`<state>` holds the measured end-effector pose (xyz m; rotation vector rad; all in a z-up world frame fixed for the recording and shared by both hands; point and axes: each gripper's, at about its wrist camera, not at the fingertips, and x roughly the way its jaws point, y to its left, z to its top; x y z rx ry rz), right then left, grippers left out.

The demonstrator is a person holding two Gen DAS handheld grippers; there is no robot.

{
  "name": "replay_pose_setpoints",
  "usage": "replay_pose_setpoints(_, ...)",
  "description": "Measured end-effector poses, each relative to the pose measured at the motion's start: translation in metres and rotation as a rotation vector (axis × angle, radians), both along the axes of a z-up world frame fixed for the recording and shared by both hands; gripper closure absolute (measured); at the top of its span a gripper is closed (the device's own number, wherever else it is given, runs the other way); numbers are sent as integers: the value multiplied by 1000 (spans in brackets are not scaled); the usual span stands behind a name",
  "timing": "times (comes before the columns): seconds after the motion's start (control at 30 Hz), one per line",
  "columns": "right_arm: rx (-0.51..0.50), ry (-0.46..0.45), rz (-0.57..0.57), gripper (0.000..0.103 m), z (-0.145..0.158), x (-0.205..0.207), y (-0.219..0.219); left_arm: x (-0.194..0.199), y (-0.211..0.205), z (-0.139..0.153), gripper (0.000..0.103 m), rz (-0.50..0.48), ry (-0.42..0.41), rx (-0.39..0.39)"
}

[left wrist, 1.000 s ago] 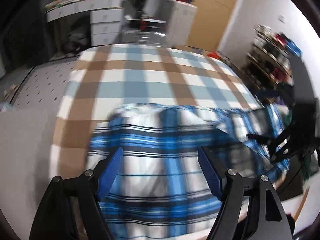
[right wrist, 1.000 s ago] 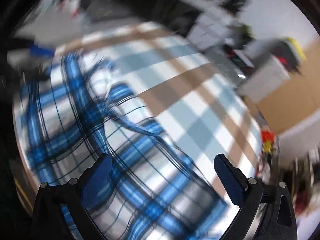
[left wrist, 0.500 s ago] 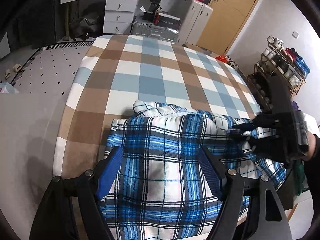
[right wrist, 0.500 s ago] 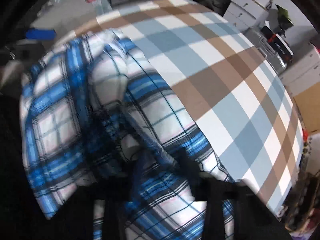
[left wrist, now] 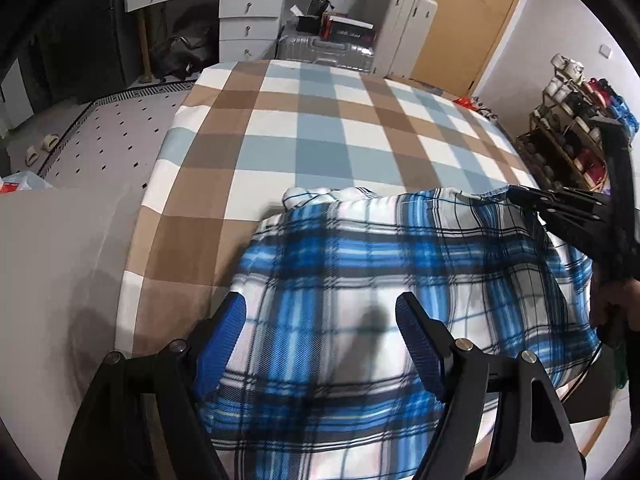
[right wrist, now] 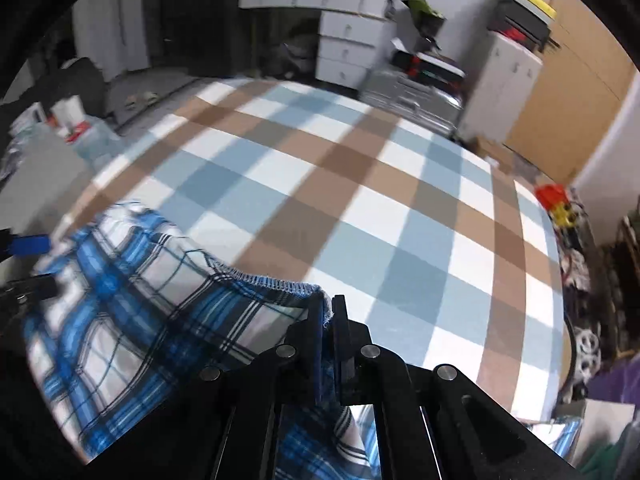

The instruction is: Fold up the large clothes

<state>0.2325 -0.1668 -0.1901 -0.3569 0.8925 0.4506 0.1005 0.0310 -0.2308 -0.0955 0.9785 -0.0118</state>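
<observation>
Pinching the stitched hem of the blue plaid garment (right wrist: 132, 320), the right gripper (right wrist: 327, 308) has its jaws pressed together on a corner of the cloth; that hem runs off to the left from the pinch, lifted a little above the bed. Right jaws closed within the last second, cloth between them. In the left wrist view the right gripper (left wrist: 520, 199) shows at the right side, clamped on the garment's far edge near the bed's right edge, with a hand (left wrist: 618, 308) below it. Left gripper (left wrist: 320, 320) is spread wide, blue pads (left wrist: 224, 344) apart, hanging over the garment (left wrist: 360, 280) with nothing gripped; whether the pads touch the cloth can't be told. Garment lies bunched at the near edge of the bed (left wrist: 320, 140), on the brown, blue and white checked cover, far part of the cover bare. White drawers (left wrist: 244, 20) and a suitcase (left wrist: 320, 50) stand beyond the bed's far edge, shoe rack (left wrist: 568, 136) at the right.
</observation>
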Motion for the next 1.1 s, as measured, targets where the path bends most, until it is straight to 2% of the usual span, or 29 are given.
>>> replay_pose_setpoints(0.07, -5, 38, -33, 98, -12, 10, 3, 1, 0, -2, 29, 0, 5, 18)
replay_pose_setpoints(0.13, 36, 125, -57, 96, -28, 22, 5, 2, -1, -6, 29, 4, 19, 51)
replay_pose_setpoints(0.17, 42, 139, -63, 95, -31, 23, 5, 2, -1, -7, 29, 6, 24, 67)
replay_pose_setpoints(0.2, 32, 145, -73, 83, -33, 25, 5, 3, -1, -7, 29, 8, 25, 78)
replay_pose_setpoints(0.23, 25, 155, -89, 64, -33, 26, 3, 2, 0, -7, 29, 13, 24, 86)
replay_pose_setpoints(0.27, 43, 153, -107, 56, -30, 25, -2, 2, 2, -6, 29, 17, 22, 88)
replay_pose_setpoints(0.3, 76, 141, -124, 45, -23, 22, -10, 2, 5, -6, 29, 25, 19, 86)
replay_pose_setpoints(0.37, 192, 106, -152, 43, 0, 6, -31, 1, 9, -4, 29, 36, 18, 74)
replay_pose_setpoints(0.4, 281, 86, -158, 38, 17, -8, -46, 0, 11, -3, 29, 40, 13, 64)
replay_pose_setpoints(0.5, 452, -26, -178, 18, 53, -59, -84, -1, 11, 1, 29, 44, -1, 55)
replay_pose_setpoints(0.53, 467, -68, -178, 11, 61, -77, -95, -1, 10, 1, 29, 42, -8, 55)
replay_pose_setpoints(0.6, 415, -126, -185, 4, 69, -97, -108, -3, 6, 1, 29, 36, -14, 63)
replay_pose_setpoints(0.7, 254, -141, -218, 4, 62, -98, -126, -1, -5, -4, 29, 8, -8, 83)
replay_pose_setpoints(0.8, 116, -103, -289, 4, 48, -72, -149, 4, -15, -15, 29, -3, 31, 109)
replay_pose_setpoints(1.0, 99, 86, -334, 7, 14, -7, -178, 14, -24, -20, 29, 3, 35, 152)
replay_pose_setpoints(1.07, 97, 145, -339, 18, 2, 5, -178, 19, -24, -24, 29, 10, 49, 157)
replay_pose_setpoints(1.1, 99, 167, -345, 42, -5, 11, -178, 21, -23, -26, 29, 18, 57, 159)
